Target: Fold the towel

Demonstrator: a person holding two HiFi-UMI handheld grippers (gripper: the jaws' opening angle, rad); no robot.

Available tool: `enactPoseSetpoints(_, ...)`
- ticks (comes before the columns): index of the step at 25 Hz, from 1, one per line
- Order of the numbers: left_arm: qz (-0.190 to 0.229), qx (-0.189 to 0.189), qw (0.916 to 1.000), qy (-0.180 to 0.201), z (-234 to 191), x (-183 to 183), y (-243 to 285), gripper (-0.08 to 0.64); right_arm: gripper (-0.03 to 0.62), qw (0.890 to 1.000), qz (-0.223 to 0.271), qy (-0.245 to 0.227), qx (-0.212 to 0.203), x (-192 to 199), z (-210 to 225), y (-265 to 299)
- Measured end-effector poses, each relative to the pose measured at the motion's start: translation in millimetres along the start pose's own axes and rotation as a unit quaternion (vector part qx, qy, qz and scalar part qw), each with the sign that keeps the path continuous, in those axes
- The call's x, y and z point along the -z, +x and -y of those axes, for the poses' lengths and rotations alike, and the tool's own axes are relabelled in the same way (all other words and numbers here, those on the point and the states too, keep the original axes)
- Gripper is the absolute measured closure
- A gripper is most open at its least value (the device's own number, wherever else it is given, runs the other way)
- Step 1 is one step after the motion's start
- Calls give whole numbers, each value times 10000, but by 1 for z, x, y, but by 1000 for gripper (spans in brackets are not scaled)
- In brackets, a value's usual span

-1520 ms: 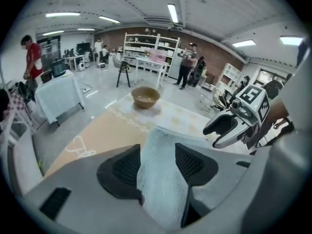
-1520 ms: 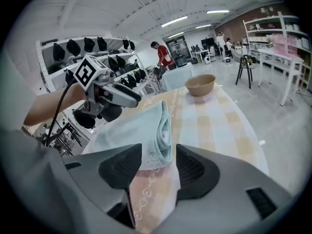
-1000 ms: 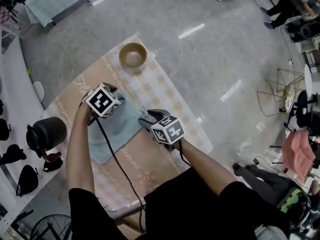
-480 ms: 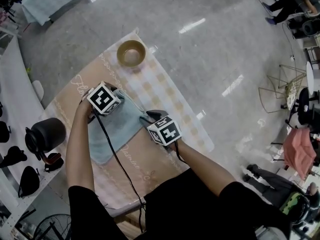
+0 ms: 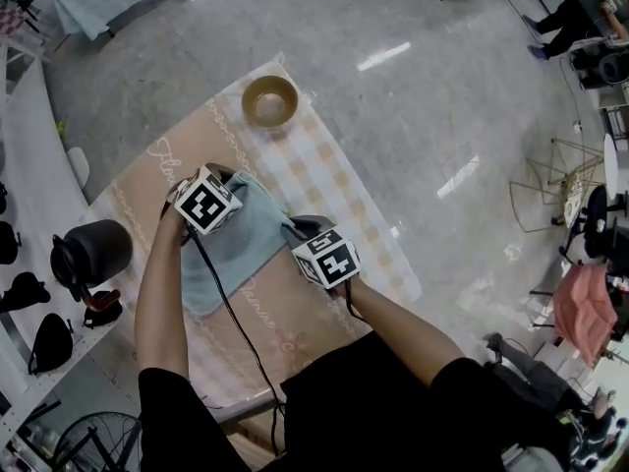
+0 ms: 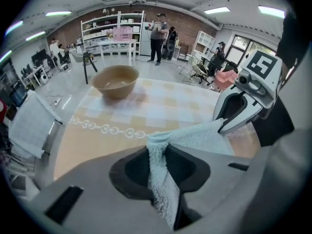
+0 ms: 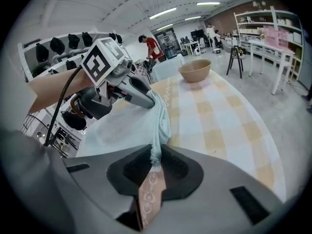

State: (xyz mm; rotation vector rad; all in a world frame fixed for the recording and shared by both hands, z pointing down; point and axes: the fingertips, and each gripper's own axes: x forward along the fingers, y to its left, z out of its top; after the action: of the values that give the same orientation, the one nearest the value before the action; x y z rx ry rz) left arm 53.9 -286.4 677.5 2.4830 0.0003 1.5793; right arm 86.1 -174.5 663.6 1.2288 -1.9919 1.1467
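A light blue towel [image 5: 228,252] lies on the patterned tablecloth [image 5: 324,180], its far edge bunched up between both grippers. My left gripper [image 5: 234,179] holds the towel's far left corner; in the left gripper view its jaws [image 6: 158,149] are closing, with the terry cloth [image 6: 163,189] pinched between them. My right gripper [image 5: 295,227] is at the far right corner. Its jaws [image 7: 155,152] are closing too, with the towel's edge [image 7: 160,121] caught at their tips. The towel's near half lies flat under my arms.
A tan bowl [image 5: 270,101] stands at the table's far end, beyond the towel. A black kettle [image 5: 90,257] and dark items sit on a white shelf to the left. The table edge [image 5: 408,288] drops to the floor on the right.
Both grippers' jaws have closed onto the towel's far edge, which now stands bunched and slightly raised off the cloth. The hands have hardly shifted.
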Motion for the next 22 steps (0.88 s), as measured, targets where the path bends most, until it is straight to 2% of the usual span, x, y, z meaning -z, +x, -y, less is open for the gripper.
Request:
enactPoseSetpoints(4, 442, -456, 9980, 48, -1, -4, -21, 476, 540, 9995, 130, -279, 61, -11, -8, -8)
enactPoseSetpoints(7, 741, -746, 9944, -104, 1, -2, -44, 476, 540, 9978, 254, -599, 109, -19, -19, -16)
enactPoseSetpoints(11, 1127, -918, 9885, -405, 5, 6, -68, 477, 540, 9960, 416, -784, 37, -27, -38, -25)
enactPoseSetpoints(22, 1236, -1408, 9790, -805, 23, 55, -138, 477, 540, 9878, 572, -1316, -611, -36, -114, -37)
